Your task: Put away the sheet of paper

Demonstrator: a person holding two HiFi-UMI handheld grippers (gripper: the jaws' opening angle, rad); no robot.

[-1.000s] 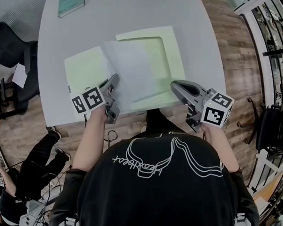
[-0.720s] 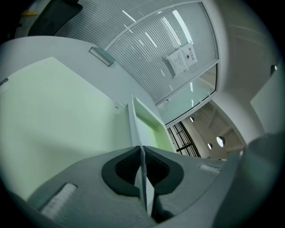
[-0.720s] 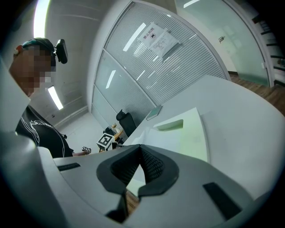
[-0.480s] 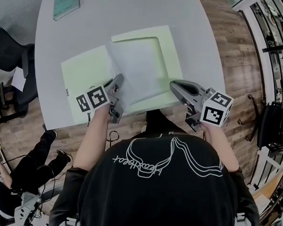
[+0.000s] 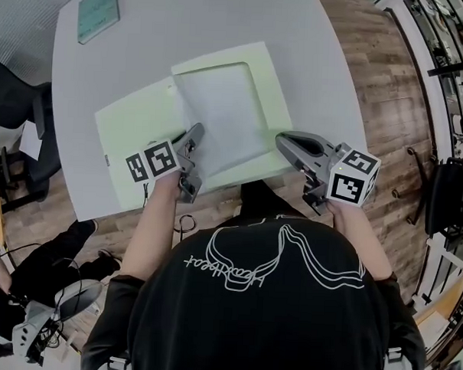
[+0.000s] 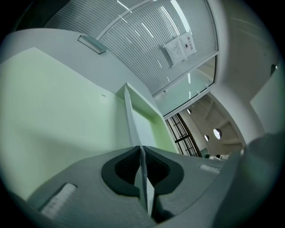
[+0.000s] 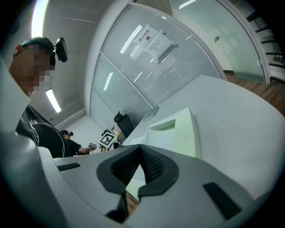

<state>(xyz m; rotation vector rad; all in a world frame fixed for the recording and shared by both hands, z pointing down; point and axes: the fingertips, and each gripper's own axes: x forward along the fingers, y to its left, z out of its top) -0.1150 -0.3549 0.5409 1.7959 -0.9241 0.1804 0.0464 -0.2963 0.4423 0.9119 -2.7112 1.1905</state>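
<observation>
A white sheet of paper (image 5: 219,115) lies over the recess of a light green tray (image 5: 280,94) on the white table (image 5: 192,25). The tray's green lid (image 5: 130,141) lies flat to its left. My left gripper (image 5: 195,131) is shut on the sheet's near left edge. In the left gripper view the sheet (image 6: 133,120) runs edge-on out of the closed left gripper (image 6: 141,149), with the lid (image 6: 58,111) on the left. My right gripper (image 5: 282,140) hovers by the tray's near right corner. In the right gripper view the right gripper (image 7: 140,148) is shut and empty.
A teal booklet (image 5: 97,10) lies at the table's far left corner. A black chair (image 5: 13,94) stands left of the table. Another person (image 5: 12,293) sits on the wooden floor at lower left. Metal shelving (image 5: 451,67) stands to the right.
My left gripper has carried the sheet's edge a little to the right, and the sheet now sits more squarely over the tray. The right gripper has stayed put.
</observation>
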